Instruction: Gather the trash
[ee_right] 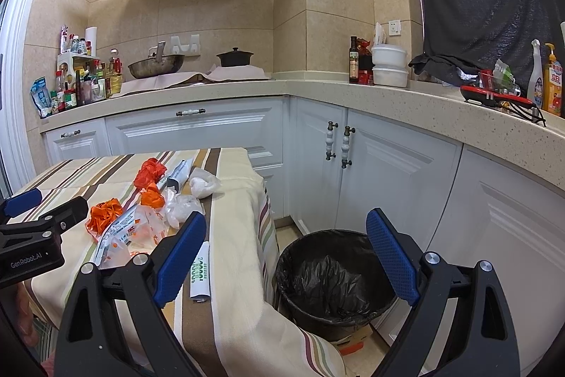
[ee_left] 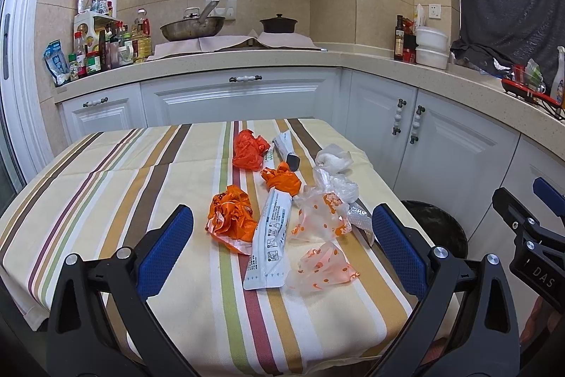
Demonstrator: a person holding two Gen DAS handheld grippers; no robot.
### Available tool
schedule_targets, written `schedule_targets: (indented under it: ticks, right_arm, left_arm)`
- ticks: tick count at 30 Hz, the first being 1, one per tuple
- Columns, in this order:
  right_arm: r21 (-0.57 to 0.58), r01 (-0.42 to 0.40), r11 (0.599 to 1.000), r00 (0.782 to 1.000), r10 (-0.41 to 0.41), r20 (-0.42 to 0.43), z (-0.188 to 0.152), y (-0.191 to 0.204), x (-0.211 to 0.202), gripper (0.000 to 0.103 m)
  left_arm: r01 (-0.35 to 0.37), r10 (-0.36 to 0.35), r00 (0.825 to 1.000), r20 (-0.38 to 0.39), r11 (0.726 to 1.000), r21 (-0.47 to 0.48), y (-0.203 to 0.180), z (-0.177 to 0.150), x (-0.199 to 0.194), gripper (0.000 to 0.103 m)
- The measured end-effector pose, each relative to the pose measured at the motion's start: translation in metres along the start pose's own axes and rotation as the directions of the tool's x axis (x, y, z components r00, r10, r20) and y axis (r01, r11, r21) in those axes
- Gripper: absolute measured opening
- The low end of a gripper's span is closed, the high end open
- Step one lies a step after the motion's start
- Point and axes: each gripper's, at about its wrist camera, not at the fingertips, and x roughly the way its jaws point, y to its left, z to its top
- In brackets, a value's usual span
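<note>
Trash lies scattered on the striped tablecloth [ee_left: 123, 186]: crumpled orange bags [ee_left: 231, 218] [ee_left: 249, 149], a long white wrapper [ee_left: 272, 239], clear orange-dotted bags [ee_left: 323, 216] [ee_left: 325, 267] and white crumpled plastic [ee_left: 333, 159]. My left gripper [ee_left: 280, 248] hangs open above the near table edge, and the white wrapper lies between its blue pads. My right gripper [ee_right: 286, 257] is open with nothing in it, over the gap between table and a black-lined bin [ee_right: 335, 274]. A small white wrapper with green print [ee_right: 200, 271] lies by its left pad [ee_right: 180, 257].
White cabinets [ee_right: 385, 179] and a beige counter [ee_left: 247, 59] wrap the back and right. On the counter stand bottles [ee_left: 106, 48], a wok [ee_left: 192, 27], a black pot [ee_left: 278, 23], white containers [ee_right: 388, 66] and a red tray [ee_right: 494, 94]. The bin sits on the floor right of the table.
</note>
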Motion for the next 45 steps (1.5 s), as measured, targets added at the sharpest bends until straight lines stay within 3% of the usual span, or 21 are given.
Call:
schedule_targets:
  ticks: [45]
  right_arm:
    - [-0.001,0.000,1.000,1.000,0.000,0.000,0.0003,0.0032,0.0019,0.089]
  left_arm:
    - [0.000,0.000,1.000,-0.006,1.000,-0.006,0.0039,-0.0063,0.0030,0.099]
